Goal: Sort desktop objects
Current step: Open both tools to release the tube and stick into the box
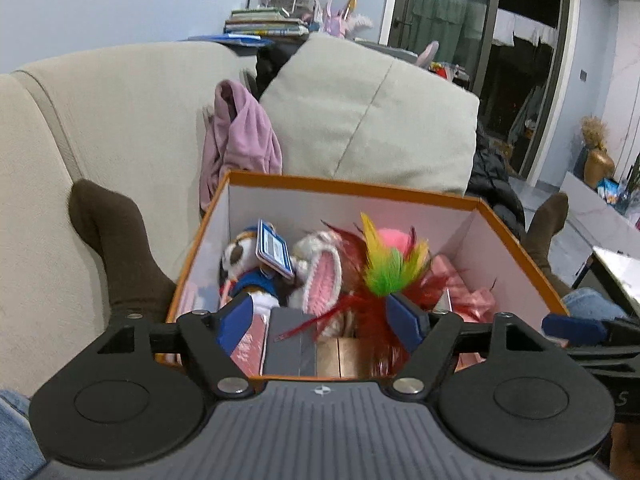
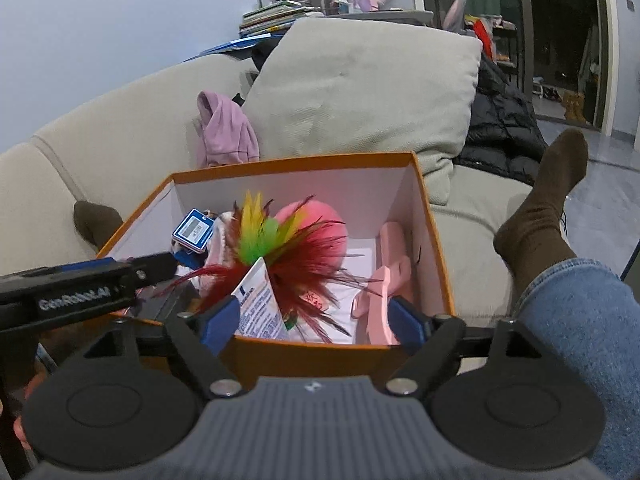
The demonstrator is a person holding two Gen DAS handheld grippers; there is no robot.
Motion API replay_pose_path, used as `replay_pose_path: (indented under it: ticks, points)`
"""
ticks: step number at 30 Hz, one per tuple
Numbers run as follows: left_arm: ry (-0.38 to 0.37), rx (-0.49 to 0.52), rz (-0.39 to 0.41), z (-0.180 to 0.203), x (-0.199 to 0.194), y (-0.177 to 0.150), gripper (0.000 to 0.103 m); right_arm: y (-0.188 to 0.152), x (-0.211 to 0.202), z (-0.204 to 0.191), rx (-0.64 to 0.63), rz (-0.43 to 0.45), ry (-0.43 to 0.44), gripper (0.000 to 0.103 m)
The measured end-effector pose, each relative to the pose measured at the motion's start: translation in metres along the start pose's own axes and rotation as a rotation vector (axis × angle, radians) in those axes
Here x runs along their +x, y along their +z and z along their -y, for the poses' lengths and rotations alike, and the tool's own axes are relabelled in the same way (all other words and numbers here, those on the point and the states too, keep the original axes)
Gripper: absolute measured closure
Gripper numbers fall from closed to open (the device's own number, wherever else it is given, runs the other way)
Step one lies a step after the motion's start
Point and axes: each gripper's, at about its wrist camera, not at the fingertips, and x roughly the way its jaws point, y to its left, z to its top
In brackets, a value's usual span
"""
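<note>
An orange box (image 1: 352, 186) with white inner walls sits on the sofa between the person's legs; it also shows in the right wrist view (image 2: 304, 162). Inside lie a red, green and yellow feather toy (image 1: 386, 268) (image 2: 280, 248), a plush duck (image 1: 248, 268), a crocheted bunny (image 1: 320, 268), a blue badge holder (image 1: 275, 254) (image 2: 194, 229), a pink plush (image 2: 316, 220), a pink plastic piece (image 2: 390, 276) and a printed packet (image 2: 258, 304). My left gripper (image 1: 322, 320) is open over the box's near edge, empty. My right gripper (image 2: 310, 320) is open at the near rim, empty.
The beige sofa (image 1: 120, 128) has a large cushion (image 1: 368, 112) and a lilac garment (image 1: 240, 132) behind the box. Brown-socked feet (image 1: 116, 248) (image 2: 544, 216) flank the box. A black jacket (image 2: 504, 128) lies at right. A dark box (image 1: 288, 344) and a brown box (image 1: 344, 356) lie near my left gripper.
</note>
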Motion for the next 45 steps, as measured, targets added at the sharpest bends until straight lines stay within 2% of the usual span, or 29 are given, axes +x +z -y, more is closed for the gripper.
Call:
replay_pose_path:
  ticks: [4, 9, 15, 45]
  points:
    - [0.009, 0.031, -0.035, 0.005, 0.008, -0.007, 0.016, -0.003, 0.000, -0.002, -0.024, 0.007, -0.014, 0.017]
    - [0.039, 0.084, -0.028, 0.013, 0.009, -0.011, 0.014, -0.005, 0.002, 0.000, -0.032, 0.018, -0.024, 0.014]
    - [0.031, 0.078, -0.034, 0.013, 0.011, -0.012, 0.012, -0.007, 0.003, -0.001, -0.037, 0.028, -0.044, 0.014]
    - [0.046, 0.074, -0.051, 0.014, 0.014, -0.010, 0.011, -0.009, 0.003, -0.001, -0.039, 0.042, -0.053, 0.011]
